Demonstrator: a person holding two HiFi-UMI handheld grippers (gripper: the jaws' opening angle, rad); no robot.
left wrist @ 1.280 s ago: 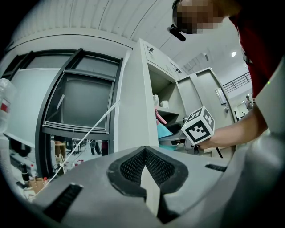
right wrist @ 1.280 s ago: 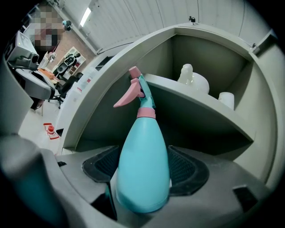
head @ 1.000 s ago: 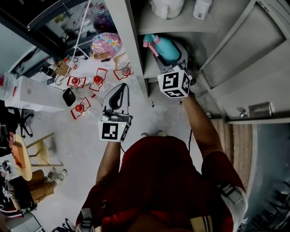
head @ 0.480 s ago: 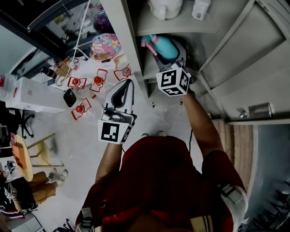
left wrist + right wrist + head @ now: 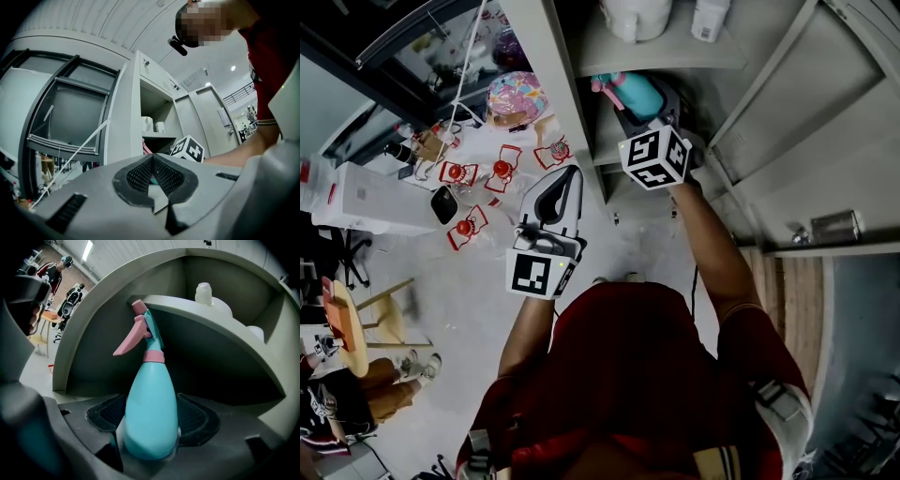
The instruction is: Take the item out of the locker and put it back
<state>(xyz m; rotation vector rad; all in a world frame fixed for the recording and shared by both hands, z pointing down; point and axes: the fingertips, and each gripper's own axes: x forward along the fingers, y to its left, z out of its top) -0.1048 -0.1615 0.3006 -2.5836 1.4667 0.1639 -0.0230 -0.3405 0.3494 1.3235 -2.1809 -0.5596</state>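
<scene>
Right gripper (image 5: 152,422) clamped round the teal spray bottle (image 5: 635,93), bottle inside the locker (image 5: 551,112), pink trigger by the upper shelf's (image 5: 675,58) front edge, left gripper (image 5: 151,160) pinched together on nothing, outside the locker's left wall.

shelf (image 5: 220,317) close above spray bottle (image 5: 150,413), locker compartment (image 5: 93,357) free behind

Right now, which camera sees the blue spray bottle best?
The right gripper view: the spray bottle fills the middle, clamped in the right gripper. The head view catches only its upper part beyond the marker cube. The left gripper view shows just a pink sliver.
</scene>
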